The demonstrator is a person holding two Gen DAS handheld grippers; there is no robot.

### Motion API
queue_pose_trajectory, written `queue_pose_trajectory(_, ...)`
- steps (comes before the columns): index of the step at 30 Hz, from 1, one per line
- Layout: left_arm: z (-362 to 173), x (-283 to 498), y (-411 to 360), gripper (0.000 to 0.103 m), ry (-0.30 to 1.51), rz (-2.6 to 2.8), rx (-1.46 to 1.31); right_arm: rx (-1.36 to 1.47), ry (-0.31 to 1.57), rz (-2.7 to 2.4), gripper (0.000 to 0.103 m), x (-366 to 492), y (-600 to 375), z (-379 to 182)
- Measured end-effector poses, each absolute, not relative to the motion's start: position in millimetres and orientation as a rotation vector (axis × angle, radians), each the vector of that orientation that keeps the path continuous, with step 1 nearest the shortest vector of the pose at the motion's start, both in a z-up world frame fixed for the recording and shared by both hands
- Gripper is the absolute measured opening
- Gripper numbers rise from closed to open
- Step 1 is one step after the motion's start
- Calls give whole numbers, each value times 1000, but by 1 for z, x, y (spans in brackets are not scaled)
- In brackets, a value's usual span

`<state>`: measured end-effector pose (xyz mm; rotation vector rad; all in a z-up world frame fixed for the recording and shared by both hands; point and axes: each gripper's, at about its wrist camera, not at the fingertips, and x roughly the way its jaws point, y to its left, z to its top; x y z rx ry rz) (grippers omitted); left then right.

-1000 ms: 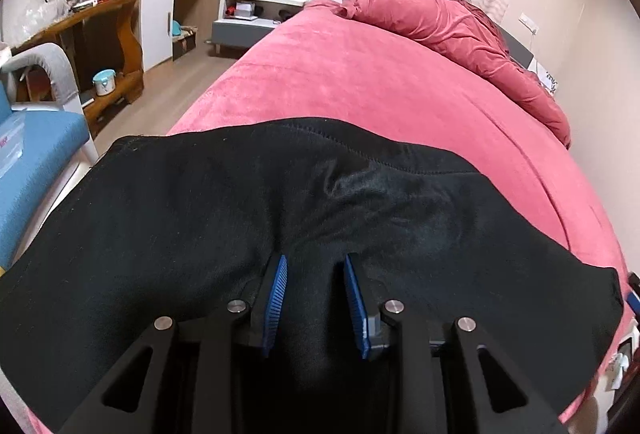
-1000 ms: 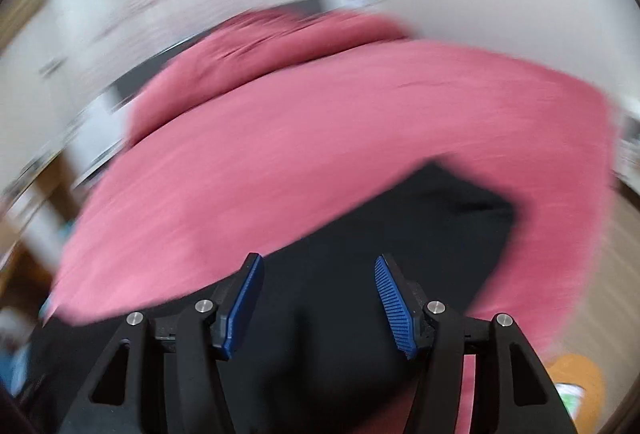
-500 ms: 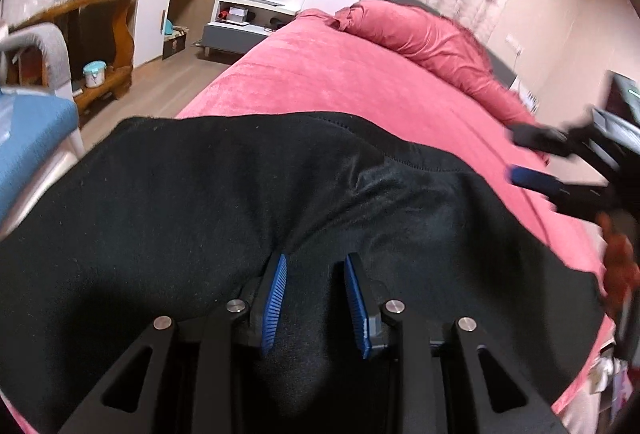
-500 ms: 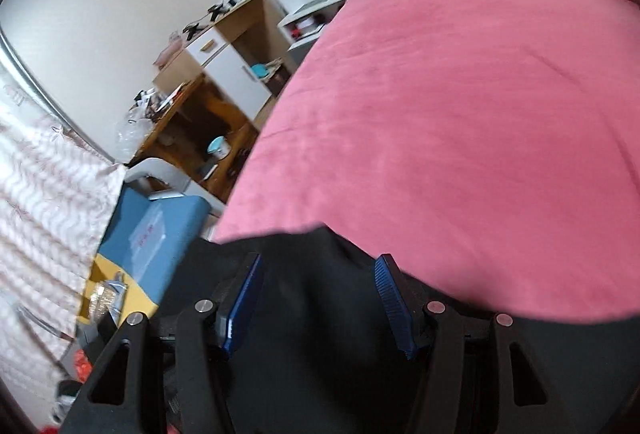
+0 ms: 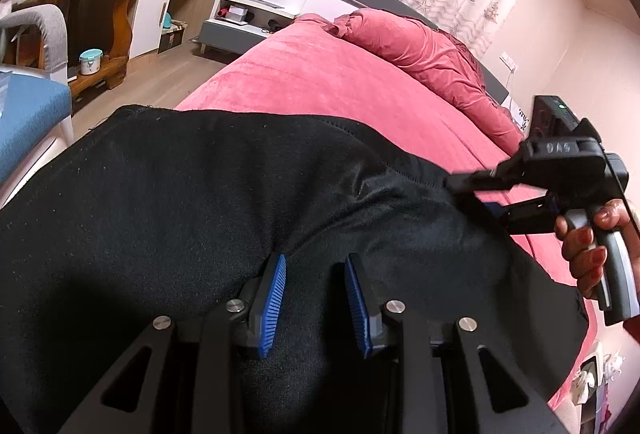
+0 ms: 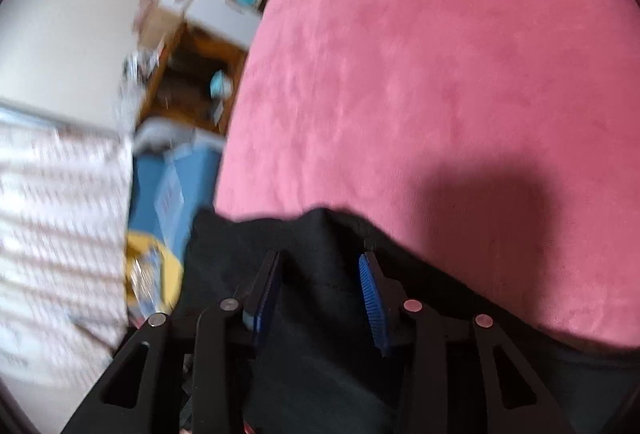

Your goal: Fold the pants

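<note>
Black pants point(image 5: 200, 194) lie spread over the near part of the pink bed point(image 5: 340, 86). My left gripper point(image 5: 315, 258) sits low on them, shut on a bunch of the cloth, and creases run out from its blue pads point(image 5: 276, 286). In the left wrist view a hand point(image 5: 588, 242) holds my right gripper point(image 5: 468, 194) at the pants' right edge. The right wrist view is blurred. There the right gripper point(image 6: 320, 256) has its jaws closing, with the edge of the pants point(image 6: 320, 314) between them and a gap still showing beside each pad.
A rolled pink quilt point(image 5: 420, 46) lies at the head of the bed. On the left are a blue chair point(image 5: 24, 122), a wooden desk point(image 5: 100, 18) and a low white nightstand point(image 5: 240, 14), with wood floor between them and the bed. Curtains hang behind.
The right gripper swung in from the right and came down onto the pants' right edge, and its jaws narrowed. The left gripper stayed on its bunch of cloth and tilted slightly.
</note>
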<state>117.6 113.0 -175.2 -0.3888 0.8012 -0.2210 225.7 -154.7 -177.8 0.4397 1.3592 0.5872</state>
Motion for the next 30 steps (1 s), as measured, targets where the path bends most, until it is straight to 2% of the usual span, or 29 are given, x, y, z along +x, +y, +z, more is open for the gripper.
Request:
queue_pose_trajectory(3, -175, 118, 113, 31, 801, -224, -393, 388, 1381, 645, 45, 233, -136, -184)
queue_pose_trajectory(6, -175, 118, 114, 31, 799, -224, -393, 513, 1319, 613, 46, 239, -135, -193)
queue_pose_trajectory(7, -175, 118, 114, 31, 800, -223, -393, 553, 1293, 594, 41, 239, -136, -196)
queue_pose_trajectory(8, -175, 118, 114, 31, 800, -223, -394, 558, 1255, 575, 27, 234, -138, -194)
queue_pose_trajectory(10, -175, 119, 116, 31, 799, -225, -397, 541, 1161, 549, 13, 220, -146, -181)
queue_pose_trajectory(11, -175, 118, 116, 31, 798, -226, -399, 574, 1101, 547, 12, 211, -154, -172)
queue_pose_trajectory(13, -176, 118, 116, 31, 791, -234, -406, 671, 925, 554, 10, 186, -173, -151)
queue_pose_trajectory(16, -177, 118, 117, 31, 792, -237, -408, 570, 855, 516, 9, 169, -168, -146)
queue_pose_trajectory(21, -178, 120, 120, 31, 798, -242, -413, 553, 956, 375, 9, 199, -164, -192)
queue_pose_trajectory(24, -176, 121, 119, 31, 805, -239, -406, 494, 985, 375, 8, 208, -155, -200)
queue_pose_trajectory(27, -168, 126, 124, 31, 862, -249, -443, 533, 1022, 369, 14, 208, -160, -191)
queue_pose_trajectory(28, -163, 130, 132, 31, 885, -257, -503, 529, 1010, 341, 23, 205, -163, -184)
queue_pose_trajectory(29, -160, 131, 137, 31, 886, -258, -543, 496, 987, 284, 44, 200, -169, -173)
queue_pose_trajectory(30, -153, 133, 147, 31, 870, -252, -593, 440, 932, 212, 51, 190, -174, -159)
